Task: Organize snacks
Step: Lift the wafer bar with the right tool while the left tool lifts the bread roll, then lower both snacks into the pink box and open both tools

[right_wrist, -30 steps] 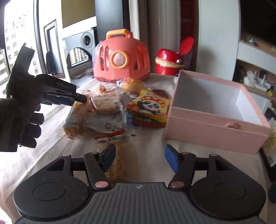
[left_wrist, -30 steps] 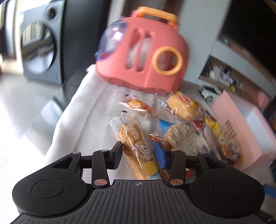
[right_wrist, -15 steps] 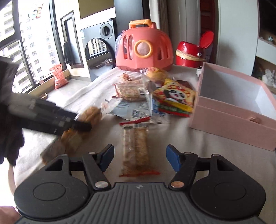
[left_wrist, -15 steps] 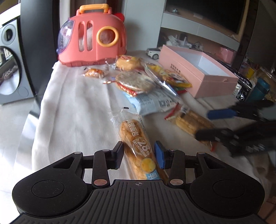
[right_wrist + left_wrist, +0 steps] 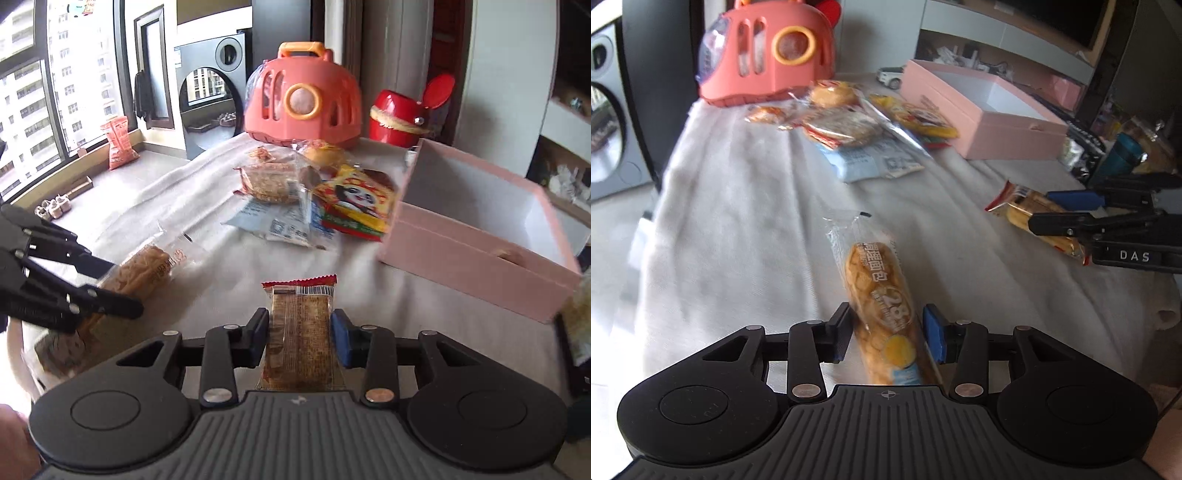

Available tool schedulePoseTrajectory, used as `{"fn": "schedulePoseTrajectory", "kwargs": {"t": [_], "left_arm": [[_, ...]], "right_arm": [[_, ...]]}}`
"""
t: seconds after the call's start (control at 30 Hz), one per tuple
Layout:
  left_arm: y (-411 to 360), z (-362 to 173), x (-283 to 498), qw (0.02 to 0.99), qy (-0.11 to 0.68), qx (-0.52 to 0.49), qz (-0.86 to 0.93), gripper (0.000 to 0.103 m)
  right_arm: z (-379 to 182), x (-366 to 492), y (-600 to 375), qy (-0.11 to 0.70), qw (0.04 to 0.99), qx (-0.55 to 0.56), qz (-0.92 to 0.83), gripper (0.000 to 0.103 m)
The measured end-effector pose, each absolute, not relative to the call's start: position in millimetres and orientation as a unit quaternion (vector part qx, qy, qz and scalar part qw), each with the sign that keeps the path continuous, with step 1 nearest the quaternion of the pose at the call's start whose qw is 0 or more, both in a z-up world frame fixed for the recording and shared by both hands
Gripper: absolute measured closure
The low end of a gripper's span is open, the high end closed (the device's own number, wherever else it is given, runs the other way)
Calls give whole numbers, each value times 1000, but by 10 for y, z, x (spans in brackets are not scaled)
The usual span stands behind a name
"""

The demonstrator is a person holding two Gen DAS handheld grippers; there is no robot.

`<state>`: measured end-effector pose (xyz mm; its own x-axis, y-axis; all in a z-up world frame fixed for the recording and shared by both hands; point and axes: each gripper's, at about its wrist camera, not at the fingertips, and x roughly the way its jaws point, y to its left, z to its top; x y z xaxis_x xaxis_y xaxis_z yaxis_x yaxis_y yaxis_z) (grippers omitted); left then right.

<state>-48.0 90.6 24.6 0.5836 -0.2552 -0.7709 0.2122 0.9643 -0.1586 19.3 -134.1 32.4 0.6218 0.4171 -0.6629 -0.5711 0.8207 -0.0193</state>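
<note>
Gripping a bread roll [image 5: 877,295] and a wafer bar [image 5: 301,332], both hand-held grippers

Tabletop [image 5: 229,177] — contents as laid out in the right wrist view. At the far edge a carrier case [image 5: 303,107] is set, with a lidded bin [image 5: 402,118] to its right. Before the case a cluster of snack packets [image 5: 295,199] is spread; an open box [image 5: 480,236] is placed just to the right of the cluster, touching the nearest packet. Nearer, a wafer packet [image 5: 301,325] is found lengthwise between the fingers of the right gripper [image 5: 300,338]. To its left — well apart from the cluster — a bread packet [image 5: 147,269] is held between the fingers of the left gripper [image 5: 107,288].
</note>
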Motion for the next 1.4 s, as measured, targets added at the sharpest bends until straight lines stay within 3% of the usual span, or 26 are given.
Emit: {"fn": "schedulePoseTrajectory", "kwargs": {"t": [0.2,0.3,0.43,0.63,0.83,0.93,1.1,1.2,1.3,1.4], "left_arm": [[344,202,-262,899,386,-35,-202,61],[133,266,-189,904,373,11,-207,62],[113,386,-304,896,377,53,-227,62],[137,305,-414,884,403,80,-223,59],[50,176,-300,877,422,87,-214,56],[85,185,-273,876,424,83,-215,62],[82,195,-347,872,430,80,-218,64],[31,218,-438,868,428,92,-234,66],[26,276,-490,870,419,89,-245,67],[56,437,-492,882,397,76,-244,68]], "right_arm": [[214,52,-1787,352,913,-75,191,63],[172,-18,-1887,350,917,-74,179,56],[193,-98,-1925,340,918,-67,195,38],[-5,97,-1810,380,903,-53,195,37],[-41,118,-1850,365,915,-27,169,32],[-48,126,-1878,364,915,-28,169,32],[-47,134,-1831,364,914,-47,171,32],[-26,147,-1819,368,912,-53,175,34],[30,121,-1804,369,907,-70,189,64],[160,45,-1828,356,905,-88,215,67]]}}
